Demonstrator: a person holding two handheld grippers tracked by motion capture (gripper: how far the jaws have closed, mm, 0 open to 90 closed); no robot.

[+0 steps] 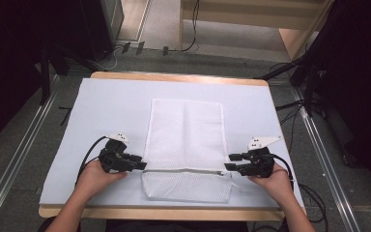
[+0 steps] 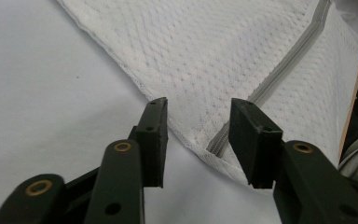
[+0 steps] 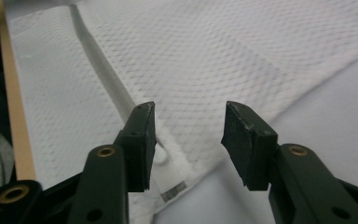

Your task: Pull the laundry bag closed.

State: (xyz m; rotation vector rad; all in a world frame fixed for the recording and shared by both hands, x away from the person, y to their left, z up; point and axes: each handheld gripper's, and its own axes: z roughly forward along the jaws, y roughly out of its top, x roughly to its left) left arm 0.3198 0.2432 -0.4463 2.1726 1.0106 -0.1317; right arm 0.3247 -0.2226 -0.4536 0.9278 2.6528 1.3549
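A white mesh laundry bag [image 1: 186,145] lies flat in the middle of the table, its zipper [image 1: 186,170] running across near the front end. My left gripper [image 1: 142,162] is open at the bag's left edge, level with the zipper. In the left gripper view the bag's edge [image 2: 200,116] and the zipper's end [image 2: 216,140] lie between its jaws [image 2: 198,140]. My right gripper [image 1: 228,162] is open at the bag's right edge. In the right gripper view the mesh [image 3: 191,93] and the zipper [image 3: 102,74] with its pull [image 3: 161,154] lie by its jaws [image 3: 189,144].
A pale sheet [image 1: 106,111] covers the wooden table [image 1: 174,76], whose edge shows at the back and front. Cables [image 1: 299,116] and rails run along the floor on both sides. Bare sheet lies left and right of the bag.
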